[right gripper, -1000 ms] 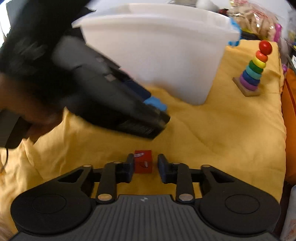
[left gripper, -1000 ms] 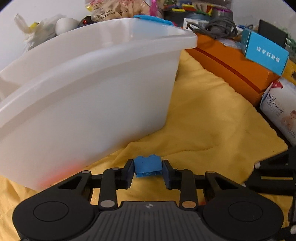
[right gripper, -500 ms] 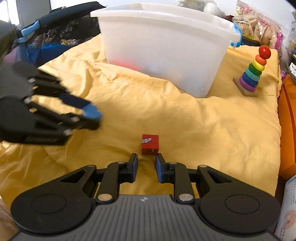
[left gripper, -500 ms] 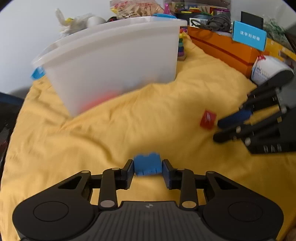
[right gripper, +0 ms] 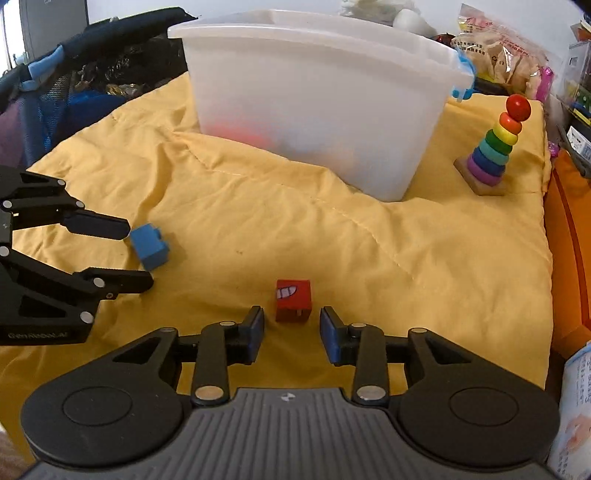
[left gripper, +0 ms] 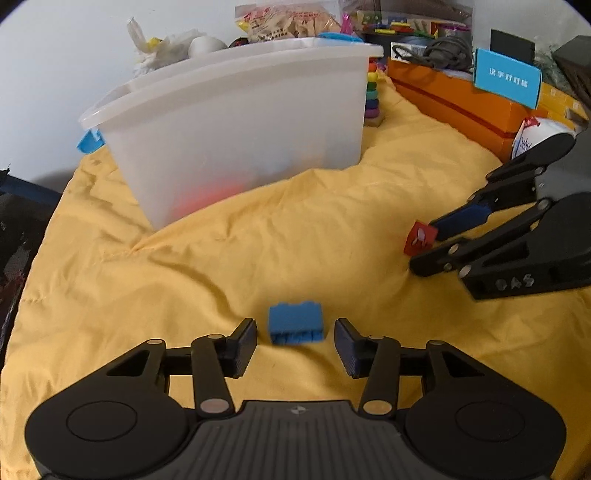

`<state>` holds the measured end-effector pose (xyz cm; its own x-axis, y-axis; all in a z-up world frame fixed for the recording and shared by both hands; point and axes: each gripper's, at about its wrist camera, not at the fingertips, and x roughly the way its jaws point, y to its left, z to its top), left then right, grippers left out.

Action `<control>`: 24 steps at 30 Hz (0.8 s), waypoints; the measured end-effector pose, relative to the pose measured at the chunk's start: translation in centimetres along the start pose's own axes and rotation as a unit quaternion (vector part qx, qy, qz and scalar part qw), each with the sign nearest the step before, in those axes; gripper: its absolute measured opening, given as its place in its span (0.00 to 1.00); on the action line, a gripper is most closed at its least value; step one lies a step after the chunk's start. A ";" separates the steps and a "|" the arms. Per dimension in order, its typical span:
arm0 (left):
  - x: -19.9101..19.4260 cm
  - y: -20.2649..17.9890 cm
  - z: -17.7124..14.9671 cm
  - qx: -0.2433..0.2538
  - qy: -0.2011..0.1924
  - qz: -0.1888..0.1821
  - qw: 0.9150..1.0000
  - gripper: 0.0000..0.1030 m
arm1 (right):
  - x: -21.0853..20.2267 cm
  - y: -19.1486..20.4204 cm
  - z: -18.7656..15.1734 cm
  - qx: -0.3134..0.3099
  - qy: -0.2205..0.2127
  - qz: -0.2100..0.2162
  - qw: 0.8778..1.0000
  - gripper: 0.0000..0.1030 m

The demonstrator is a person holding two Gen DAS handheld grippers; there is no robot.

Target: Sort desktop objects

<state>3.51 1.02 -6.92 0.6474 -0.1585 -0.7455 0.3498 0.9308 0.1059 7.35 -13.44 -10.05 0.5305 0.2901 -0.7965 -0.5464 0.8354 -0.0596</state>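
Note:
A blue toy brick (left gripper: 295, 323) lies on the yellow cloth (left gripper: 258, 258), just ahead of my open left gripper (left gripper: 294, 339), between its fingertips but not touched. It also shows in the right wrist view (right gripper: 149, 246). A red cube (right gripper: 292, 301) with a white mark lies on the cloth just ahead of my open right gripper (right gripper: 291, 325), untouched; it also shows in the left wrist view (left gripper: 419, 238). A white plastic bin (right gripper: 314, 92) stands at the back, with something red and blurred showing through its wall.
A rainbow ring stacker (right gripper: 493, 147) stands right of the bin. An orange box (left gripper: 461, 99) and a blue carton (left gripper: 508, 77) lie along the right side. Snack bags (left gripper: 284, 22) and clutter sit behind the bin. Dark fabric (right gripper: 74, 92) lies off the left edge.
Both grippers have opened and let go: the blue brick and the red cube now lie on the cloth. The left gripper has pulled back from the bin.

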 end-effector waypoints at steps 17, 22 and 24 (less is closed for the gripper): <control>-6.3 4.5 13.1 -0.008 -0.155 0.019 0.988 0.34 | -5.1 -1.9 8.1 -0.011 -0.121 -0.013 0.993 0.22; -4.9 6.3 17.4 0.011 -0.170 0.048 0.984 0.34 | -6.0 -4.6 13.7 0.036 -0.163 -0.004 0.986 0.22; -3.5 7.1 18.5 0.007 -0.164 0.053 0.985 0.34 | -5.9 -5.2 15.7 0.045 -0.170 -0.009 0.984 0.22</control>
<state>16.28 2.06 8.62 0.8636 -0.1616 -0.4775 0.2773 0.9433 0.1823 17.19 -12.16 4.42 0.7342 0.4013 -0.5477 -0.4832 0.8755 -0.0062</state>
